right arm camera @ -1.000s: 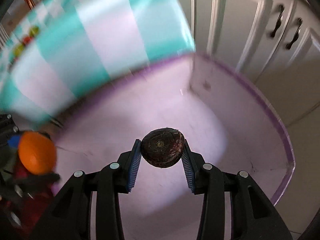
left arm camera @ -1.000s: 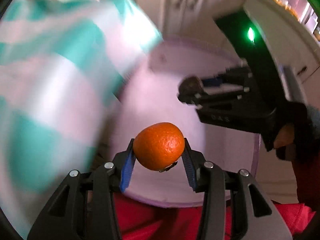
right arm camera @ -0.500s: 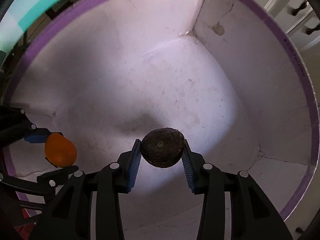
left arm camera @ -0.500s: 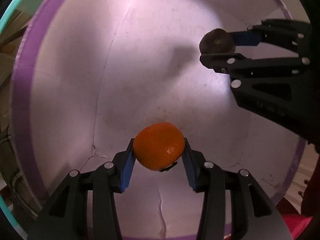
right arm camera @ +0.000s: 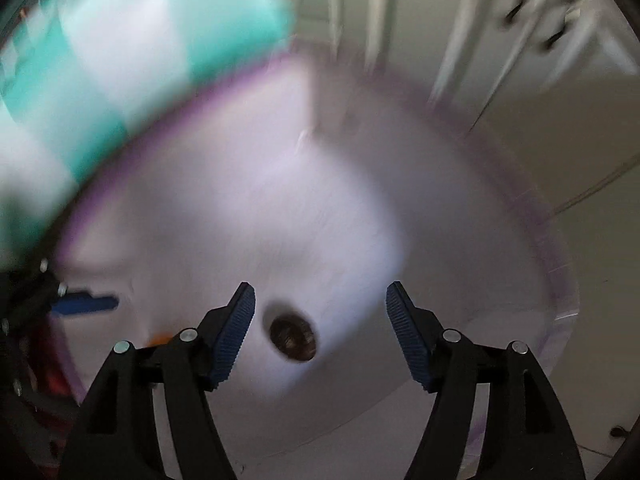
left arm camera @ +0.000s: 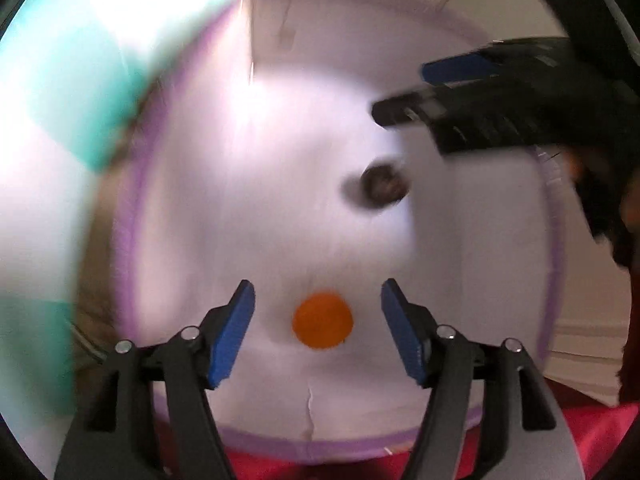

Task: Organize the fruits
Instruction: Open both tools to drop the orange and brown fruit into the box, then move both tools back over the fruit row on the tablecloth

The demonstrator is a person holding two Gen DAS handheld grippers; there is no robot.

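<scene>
Fruits, two items. Orange (left arm camera: 322, 320): loose on the floor of the white bin (left arm camera: 554, 216), lower centre of the left wrist view, between but clear of the left gripper (left arm camera: 318, 320) fingers, which are spread wide and hold nothing. Dark round fruit (right arm camera: 293, 338): lower centre of the right wrist view, likewise free of the right gripper (right arm camera: 320, 326), also fully spread and empty. Risk: heavy blur suggests fast motion; round fruits may roll or bruise against the bin wall.

Teal-and-white checked cloth (right arm camera: 132, 60) at 10–11 o'clock in right view, blurred. White cabinet doors (right arm camera: 472, 40) at 12–2, dark handles (right arm camera: 540, 20) smeared. Left view: red fabric (left arm camera: 600, 436) at 5 o'clock along the bottom edge.
</scene>
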